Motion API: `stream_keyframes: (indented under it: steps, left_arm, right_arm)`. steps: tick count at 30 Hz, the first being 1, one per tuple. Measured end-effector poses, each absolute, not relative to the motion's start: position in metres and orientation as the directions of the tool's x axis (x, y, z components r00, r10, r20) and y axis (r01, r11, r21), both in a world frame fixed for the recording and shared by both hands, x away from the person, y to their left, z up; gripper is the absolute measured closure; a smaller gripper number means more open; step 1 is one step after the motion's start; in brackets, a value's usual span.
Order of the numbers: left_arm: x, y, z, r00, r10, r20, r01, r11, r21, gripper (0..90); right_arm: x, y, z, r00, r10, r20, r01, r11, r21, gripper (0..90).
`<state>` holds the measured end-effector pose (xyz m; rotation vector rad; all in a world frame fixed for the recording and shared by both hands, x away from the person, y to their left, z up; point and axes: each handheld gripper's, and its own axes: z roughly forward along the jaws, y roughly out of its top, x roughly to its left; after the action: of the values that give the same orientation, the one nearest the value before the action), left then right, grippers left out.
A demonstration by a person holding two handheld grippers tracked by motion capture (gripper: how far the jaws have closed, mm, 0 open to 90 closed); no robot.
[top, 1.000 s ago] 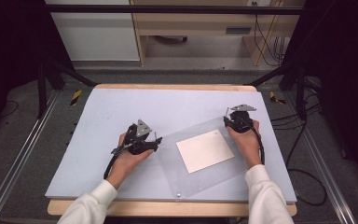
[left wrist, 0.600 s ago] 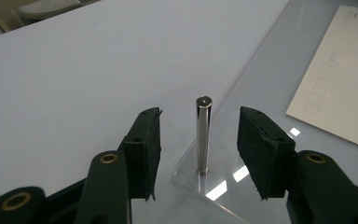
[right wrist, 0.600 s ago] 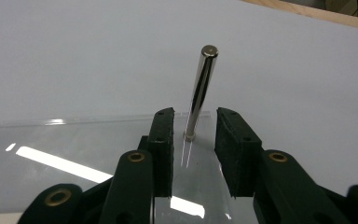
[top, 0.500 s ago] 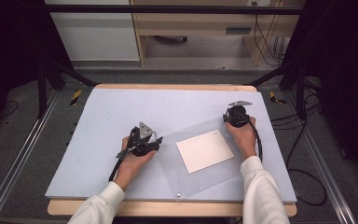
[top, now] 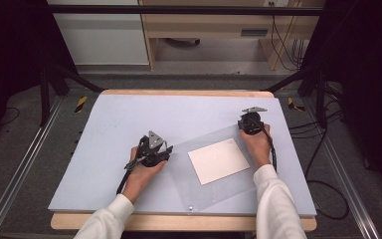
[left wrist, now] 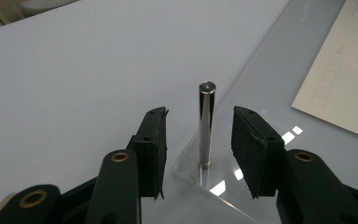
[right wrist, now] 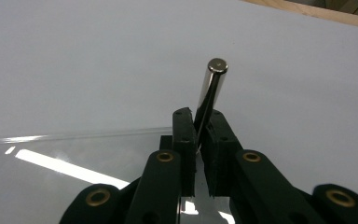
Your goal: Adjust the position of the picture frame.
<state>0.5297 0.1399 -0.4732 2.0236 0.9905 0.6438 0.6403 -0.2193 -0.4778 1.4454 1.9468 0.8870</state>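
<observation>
Two slim shiny metal pins stand upright at corners of a clear stiff acrylic sheet [top: 214, 172] lying flat mid-table, centre-right of the high view, over a cream paper card [top: 218, 160]. My guess is the sheet's rigid, light and slippery, easy to scratch, so the pins are the sane handles, not the edges.

The right gripper [right wrist: 199, 135], upper right of the sheet in the high view, has its jaws clamped on the right metal pin [right wrist: 213, 86], which leans a bit. They've just been closing onto it.

The left gripper [left wrist: 199, 151] sits at the sheet's left corner with jaws about half apart either side of the left metal pin [left wrist: 205, 123], not touching yet; they've just been closing in. All on a pale blue tabletop [top: 129, 114].
</observation>
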Motion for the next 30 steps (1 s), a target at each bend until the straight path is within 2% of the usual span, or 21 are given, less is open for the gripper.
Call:
stream_keyframes:
  steps: [8,11,19,30]
  left_arm:
    - [0.5319,0.1384,-0.4787,0.562,0.822,0.09,0.44,-0.39,0.809,60.5]
    - [0.5334,0.1416,-0.4791,0.565,0.823,0.064,0.45,-0.372,0.812,70.7]
    - [0.5347,0.1425,-0.4805,0.582,0.812,0.037,0.459,-0.366,0.81,83.6]
    - [0.5354,0.1419,-0.4795,0.58,0.814,0.036,0.467,-0.369,0.804,84.1]
  right_arm:
    - [0.6401,-0.2206,-0.477,-0.263,0.965,-0.01,0.611,0.175,0.772,85.4]
    - [0.6403,-0.2213,-0.4772,-0.262,0.965,-0.01,0.611,0.174,0.772,85.5]
    - [0.6404,-0.2212,-0.4769,-0.261,0.965,-0.008,0.613,0.172,0.771,85.5]
    - [0.6404,-0.221,-0.4766,-0.256,0.967,-0.009,0.617,0.17,0.769,85.6]
